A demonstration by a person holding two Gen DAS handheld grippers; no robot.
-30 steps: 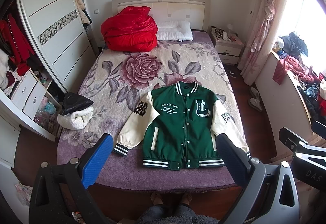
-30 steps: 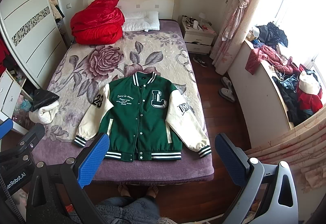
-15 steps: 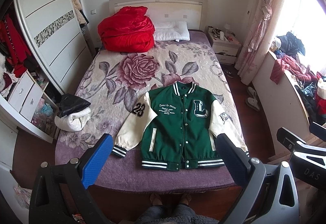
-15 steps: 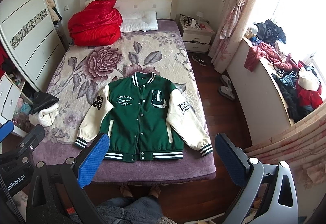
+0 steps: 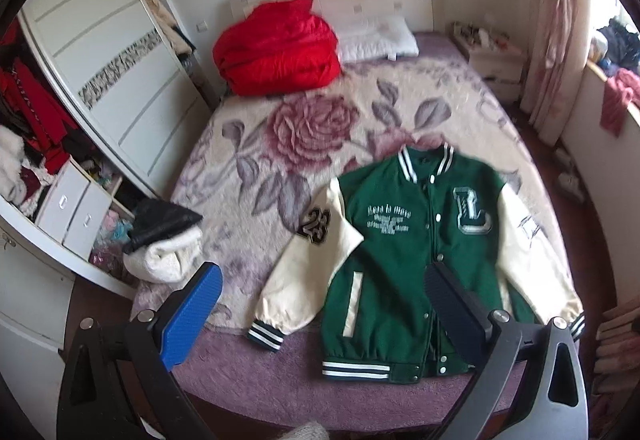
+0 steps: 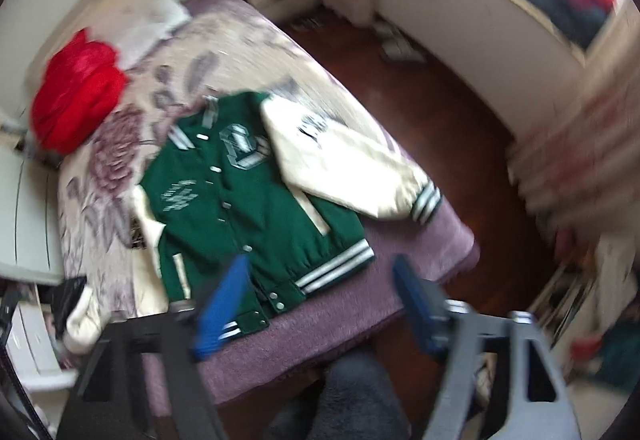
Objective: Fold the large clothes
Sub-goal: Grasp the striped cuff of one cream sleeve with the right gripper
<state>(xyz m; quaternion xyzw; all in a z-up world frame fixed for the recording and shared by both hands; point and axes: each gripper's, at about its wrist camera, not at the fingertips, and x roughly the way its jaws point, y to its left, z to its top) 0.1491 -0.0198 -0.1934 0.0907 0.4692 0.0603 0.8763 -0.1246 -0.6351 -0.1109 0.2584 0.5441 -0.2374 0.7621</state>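
Left wrist view is showing the left tool (image 5: pixel 320 302) hanging over the near edge of the bed (image 5: pixel 248 352) with its fingers spread and nothing between them. To the left, a black-and-white bundle (image 5: pixel 162 240) is sitting at the bed's left edge, and a red quilt (image 5: pixel 276 48) is lying at the far end beside a pillow (image 5: pixel 376 38).

Moving right, the green varsity jacket (image 5: pixel 416 252) is lying flat and face up on the near part of the bed, buttoned, both cream sleeves angling outward. Its left cuff (image 5: pixel 266 336) is resting close to the near edge.

In the right wrist view, heavily blurred, the right tool (image 6: pixel 320 304) is likewise spread and empty, hanging over the jacket's (image 6: pixel 248 196) hem. The right cuff (image 6: pixel 426 202) is sitting just beside the bed's right edge.

Judging from this, the risks are these: a sleeve may be sliding off the edge once it is lifted, since both cuffs are lying so near it; the tools may be pinching the plush blanket (image 5: pixel 304 128) along with the fabric; and the thick, stiff body may be springing back open if a fold is released too soon.
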